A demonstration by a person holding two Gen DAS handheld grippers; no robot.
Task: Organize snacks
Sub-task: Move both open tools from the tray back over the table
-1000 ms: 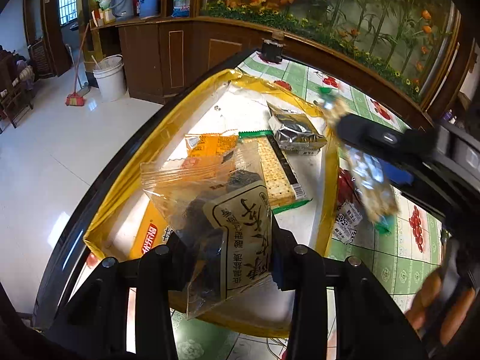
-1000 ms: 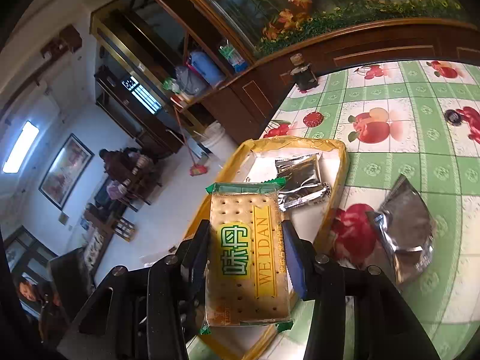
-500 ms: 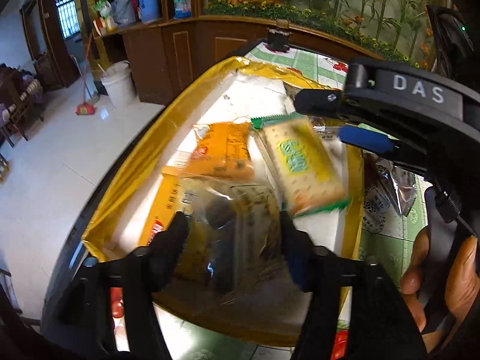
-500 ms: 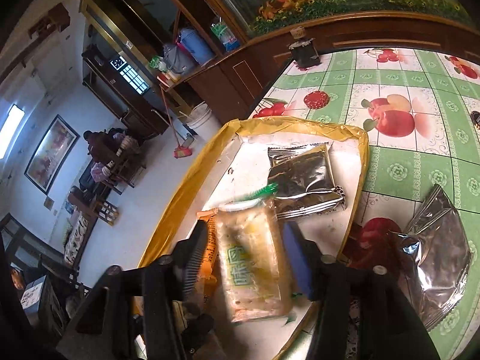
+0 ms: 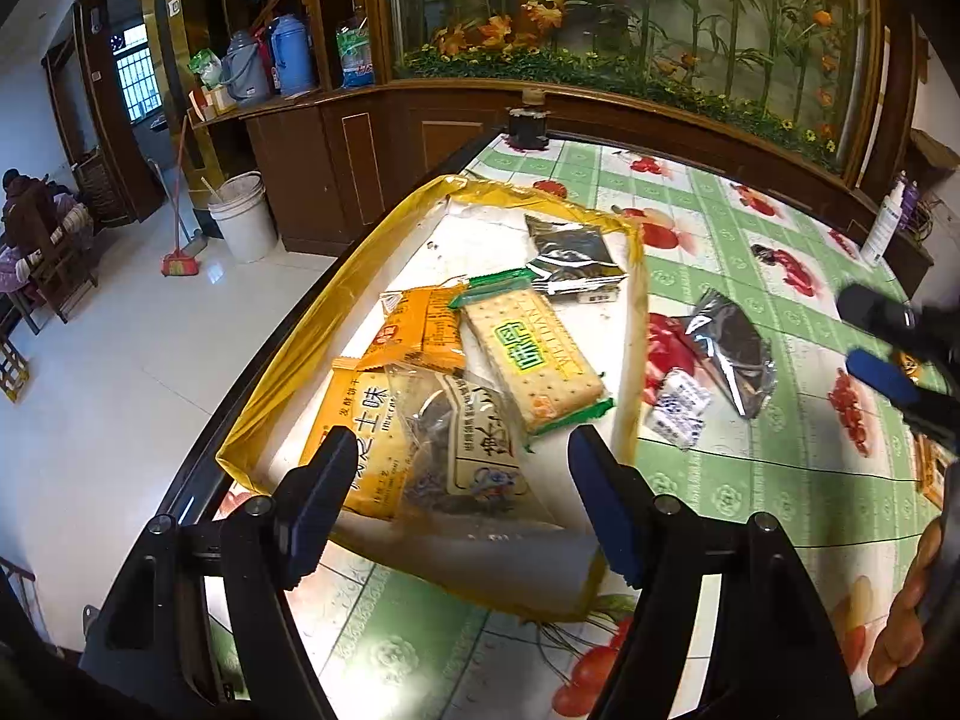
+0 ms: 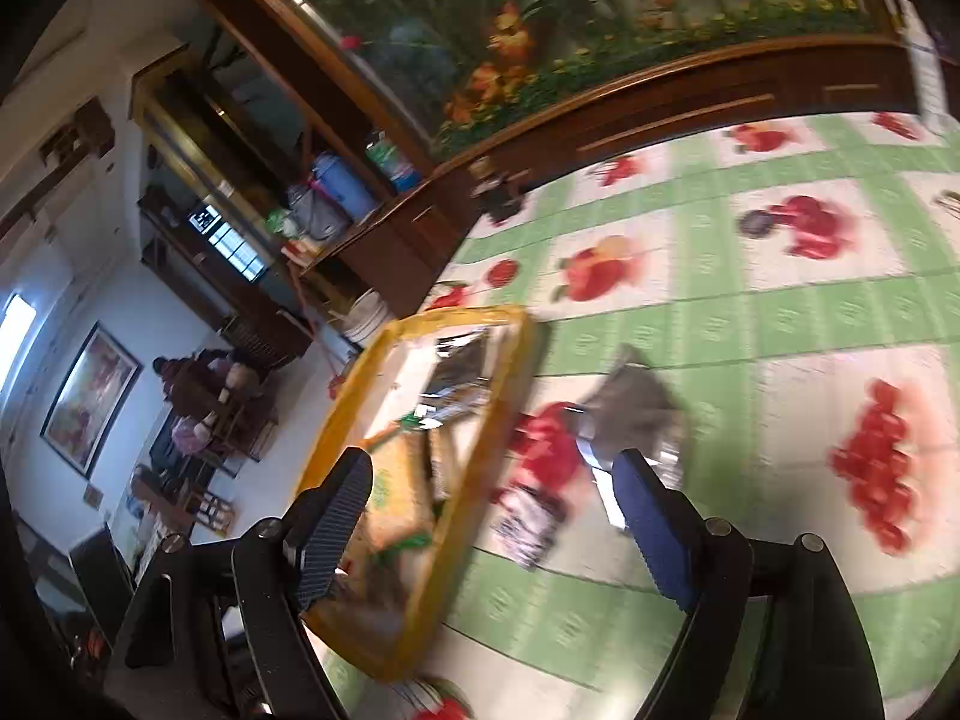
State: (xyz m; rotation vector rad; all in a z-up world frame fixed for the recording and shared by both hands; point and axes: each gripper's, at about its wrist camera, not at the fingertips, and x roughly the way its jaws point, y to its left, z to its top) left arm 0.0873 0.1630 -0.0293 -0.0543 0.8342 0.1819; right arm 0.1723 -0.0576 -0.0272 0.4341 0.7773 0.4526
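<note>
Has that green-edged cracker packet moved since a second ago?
Yes. The green-edged cracker packet went from the right gripper, whose jaws are opening, down into the yellow-rimmed tray.

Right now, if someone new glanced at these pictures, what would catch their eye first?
Probably the yellow-rimmed tray at the table's edge, heaped with snack packets, the cracker pack lying on top. Beside it, on the green fruit-print tablecloth, a silver packet and a small white packet lie outside the tray. Both grippers hover empty, jaws apart.

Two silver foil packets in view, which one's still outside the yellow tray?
The crumpled silver foil packet on the green fruit-print tablecloth, right of the yellow-rimmed tray. The flatter foil packet lies inside the tray's far end.
</note>
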